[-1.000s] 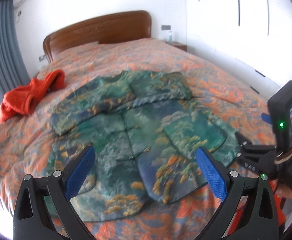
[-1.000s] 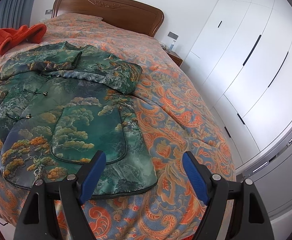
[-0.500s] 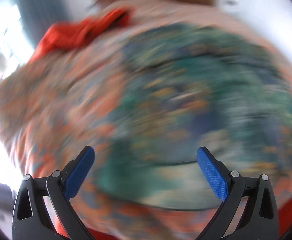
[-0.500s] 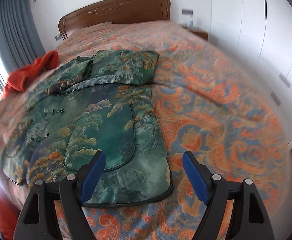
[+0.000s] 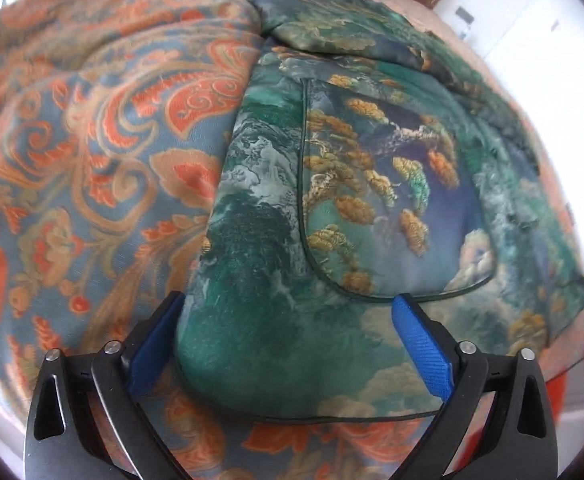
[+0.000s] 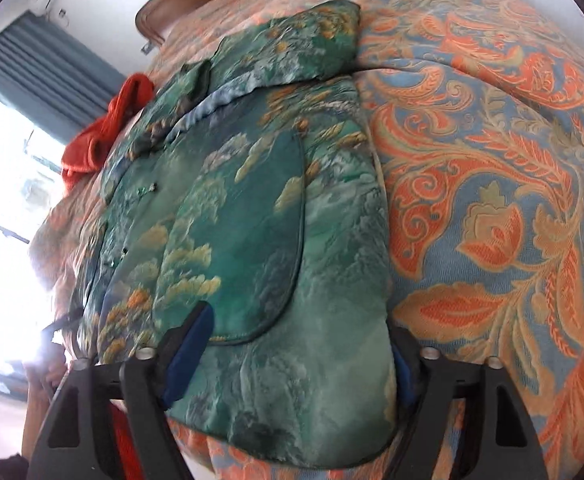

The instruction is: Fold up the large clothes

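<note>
A green brocade jacket (image 5: 332, 200) printed with pines and clouds lies flat on the bed, front up, its hem nearest me. My left gripper (image 5: 287, 344) points down over the hem's left corner. Its jaws are closing, with the corner between the blue pads (image 5: 420, 352), which do not press on it. My right gripper (image 6: 294, 352) straddles the jacket's (image 6: 251, 220) right hem corner. Its jaws are closing too. One finger (image 6: 187, 352) rests on top of the cloth, and the other is half hidden behind the bulging side edge.
An orange and blue paisley bedspread (image 5: 91, 140) covers the bed (image 6: 492, 200). A red garment (image 6: 103, 136) lies bunched beyond the jacket's far side. The wooden headboard (image 6: 179, 4), a grey curtain (image 6: 43, 80) and a bright window (image 6: 3, 200) stand behind.
Both grippers have come down and tilted towards the jacket's near hem. The left swung over to the left corner. The right's jaws have narrowed around the right corner.
</note>
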{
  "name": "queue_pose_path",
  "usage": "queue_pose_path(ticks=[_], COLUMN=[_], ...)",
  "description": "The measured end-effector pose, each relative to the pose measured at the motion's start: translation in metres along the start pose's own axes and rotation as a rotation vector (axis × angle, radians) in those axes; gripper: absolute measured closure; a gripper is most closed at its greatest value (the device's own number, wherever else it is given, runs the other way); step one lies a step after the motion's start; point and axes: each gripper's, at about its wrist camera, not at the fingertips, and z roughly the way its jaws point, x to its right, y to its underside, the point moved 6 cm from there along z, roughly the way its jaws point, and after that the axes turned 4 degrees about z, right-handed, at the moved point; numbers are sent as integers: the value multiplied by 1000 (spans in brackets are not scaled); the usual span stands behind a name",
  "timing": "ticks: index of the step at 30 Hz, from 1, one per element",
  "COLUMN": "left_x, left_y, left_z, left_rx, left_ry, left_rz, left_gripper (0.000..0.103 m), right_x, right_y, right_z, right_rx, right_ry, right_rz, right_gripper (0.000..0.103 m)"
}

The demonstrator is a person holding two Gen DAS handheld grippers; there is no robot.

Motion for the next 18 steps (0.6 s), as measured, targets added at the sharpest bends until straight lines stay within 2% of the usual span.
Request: queue_pose_path(ticks=[1, 2, 3, 4, 5, 6, 7, 8, 10, 14, 18], left_x=[0, -1, -2, -2, 0, -1, 0, 2, 6, 16, 24], left_y=[0, -2, -3, -3, -2, -2, -2, -2, -4, 0, 27], left_z=[1, 2, 2, 2, 1, 0, -3, -9, -23, -57, -81], left_rx=[-15, -36, -54, -70, -81, -90, -89, -84, -61, -13, -18], left_ry=[14, 19, 20, 13, 3, -5, -6, -11, -20, -3, -11], left_rz=[-9, -16, -18, -15, -8, -5, -7, -2, 14, 51, 105], left_gripper=[22, 32, 38, 55, 83, 88, 90, 91, 92, 92, 92], right_x=[-2, -4, -5, -6, -7, -7, -9, -6, -7, -13, -19], right_y=[0, 0, -1, -3, -3, -2, -2, -3, -3, -4, 7], right_z=[-2, -5, -6, -5, -5, -5, -1, -1, 0, -23, -47], right_rx=[-7, -11, -14, -22, -30, -34, -45, -51, -53, -18, -15], right_ry=[9, 11, 4, -10, -21, -21, -14, -5, 15, 9, 4], right_rz=[-7, -13, -14, -11, -4, -1, -7, -15, -17, -30, -61], right_gripper=[46, 52, 62, 65, 65, 65, 75, 81, 87, 89, 90])
